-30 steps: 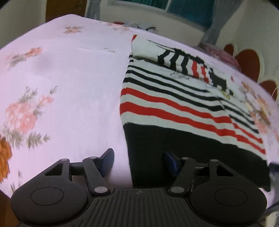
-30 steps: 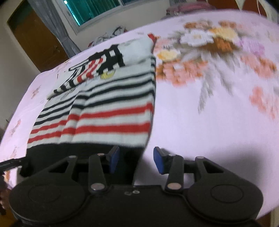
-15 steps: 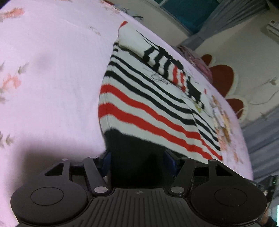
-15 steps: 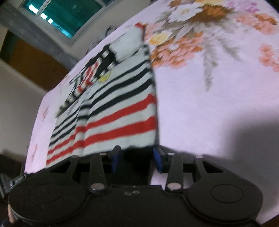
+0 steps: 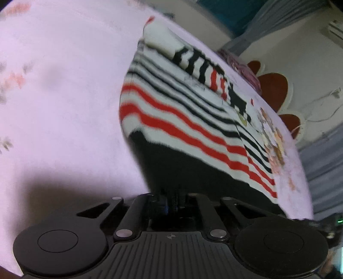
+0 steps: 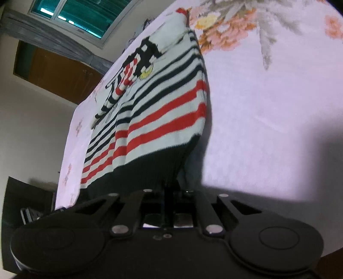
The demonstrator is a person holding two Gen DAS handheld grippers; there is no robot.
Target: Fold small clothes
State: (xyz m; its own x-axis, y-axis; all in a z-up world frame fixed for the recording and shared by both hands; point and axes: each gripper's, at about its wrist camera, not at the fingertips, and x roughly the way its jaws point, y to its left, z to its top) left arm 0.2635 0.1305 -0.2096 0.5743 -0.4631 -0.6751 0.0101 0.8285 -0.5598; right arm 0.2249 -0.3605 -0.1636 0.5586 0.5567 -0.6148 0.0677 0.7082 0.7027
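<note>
A small knitted sweater [image 5: 182, 120] with red and black stripes on white lies on the bed, one sleeve folded across its chest. Its wide black hem [image 5: 182, 171] is nearest to me. In the left wrist view my left gripper [image 5: 173, 199] has its jaws closing tight on the hem's left corner, the knit pinched between the pads. In the right wrist view the same sweater [image 6: 160, 120] rises from the sheet at its hem [image 6: 154, 169]. There my right gripper [image 6: 171, 193] has its jaws closing on the right corner, with the black knit pressed between them.
The pink flowered sheet [image 5: 64, 107] spreads wide on both sides of the sweater [image 6: 268, 107]. A headboard with red heart shapes [image 5: 274, 88] and a pink bundle [image 5: 244, 68] are at the far right. A window [image 6: 81, 15] and a wooden door [image 6: 55, 73] stand beyond the bed.
Both grippers went from open at the hem's corners to closed on the black hem. Both tilted, and the hem corners now lift off the sheet.
</note>
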